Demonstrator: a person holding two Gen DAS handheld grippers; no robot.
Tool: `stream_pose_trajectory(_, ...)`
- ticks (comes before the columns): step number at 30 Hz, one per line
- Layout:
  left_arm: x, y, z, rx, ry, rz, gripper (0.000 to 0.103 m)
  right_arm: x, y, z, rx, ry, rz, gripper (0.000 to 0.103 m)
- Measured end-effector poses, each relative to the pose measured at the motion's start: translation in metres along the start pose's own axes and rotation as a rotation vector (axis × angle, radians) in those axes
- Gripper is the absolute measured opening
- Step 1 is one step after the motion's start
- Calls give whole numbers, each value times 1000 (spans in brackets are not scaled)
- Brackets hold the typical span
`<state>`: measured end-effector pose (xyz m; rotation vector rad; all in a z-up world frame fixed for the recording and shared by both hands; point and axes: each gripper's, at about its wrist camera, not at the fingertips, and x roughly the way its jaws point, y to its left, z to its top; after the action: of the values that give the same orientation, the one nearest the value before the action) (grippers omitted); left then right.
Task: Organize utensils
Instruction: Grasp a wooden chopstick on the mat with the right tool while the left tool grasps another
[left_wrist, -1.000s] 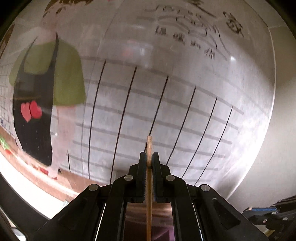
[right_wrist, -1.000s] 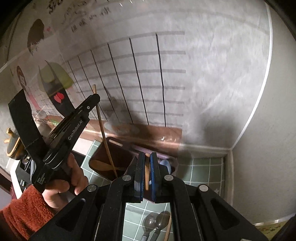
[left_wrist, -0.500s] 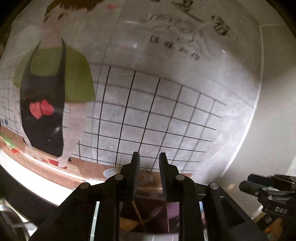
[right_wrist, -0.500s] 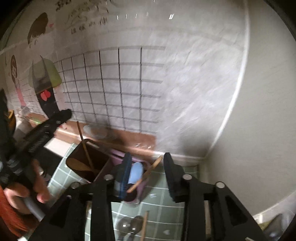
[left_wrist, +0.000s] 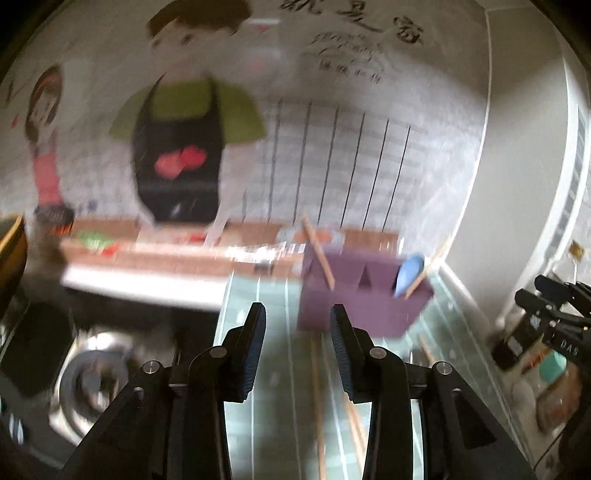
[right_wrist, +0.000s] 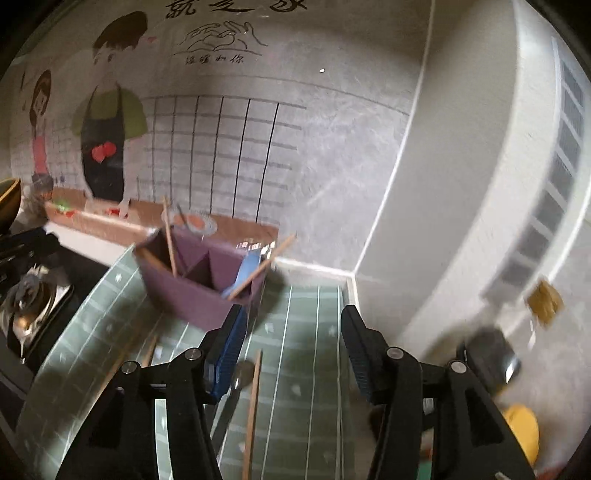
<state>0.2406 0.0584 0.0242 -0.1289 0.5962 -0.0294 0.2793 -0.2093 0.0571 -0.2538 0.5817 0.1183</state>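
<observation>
Fingers on both our grippers are standing apart with nothing between them: the left gripper (left_wrist: 297, 314) and the right gripper (right_wrist: 291, 314) have both just been opening, and we are hovering them over the green tiled countertop (right_wrist: 303, 332). Just ahead of the right gripper's fingers, one wooden chopstick (right_wrist: 253, 402) is lying loose on the tiles, with the bowl of a metal spoon (right_wrist: 242, 373) touching or just beside it; blur is keeping us from telling which. Beyond that, we are looking at the purple utensil holder (right_wrist: 188, 291), which is sitting on the countertop near the back wall. One chopstick (right_wrist: 170, 240) is leaning in its left compartment, while another chopstick (right_wrist: 262, 267) and a blue spoon (right_wrist: 245, 269) are resting in its right compartment. Farther left, we are seeing a round metal sink drain (left_wrist: 92, 384). Behind everything, a cartoon wall mural (right_wrist: 107, 122) is covering the wall.
</observation>
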Motion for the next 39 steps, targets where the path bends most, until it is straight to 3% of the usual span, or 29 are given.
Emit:
stream_pose_trajectory(5, -23, 8, -52, -30, 69, 16, 37, -21, -11, -44, 54, 49, 103, 50)
stream_pose_trajectory(9, -36, 11, -89, -96, 128, -7, 37, -20, -16, -84, 95, 136, 129, 49)
stream_pose_trajectory(13, -45, 2, -127, -123, 175, -24, 37, -11, -11, -139, 139, 256, 166, 37)
stream_pose_trajectory(18, -49, -10, -156, -107, 222, -13, 37, -4, 0, -181, 147, 327, 194, 32)
stream_pose_trajectory(24, -47, -24, -178, -125, 279, -59, 37, 3, 8, -195, 150, 356, 213, 32)
stream_pose_trajectory(30, -52, -36, -178, -90, 256, -88, 37, 16, 17, -192, 119, 356, 192, 30)
stream_pose_trajectory(35, -53, -39, -178, -91, 253, -108, 37, 24, 22, -186, 97, 347, 187, 17)
stream_pose_trajectory(37, -53, -40, -179, -92, 258, -114, 37, 25, 21, -186, 96, 342, 191, 7)
stream_pose_trajectory(39, -53, -42, -181, -90, 266, -121, 37, 23, 19, -185, 103, 339, 198, 7)
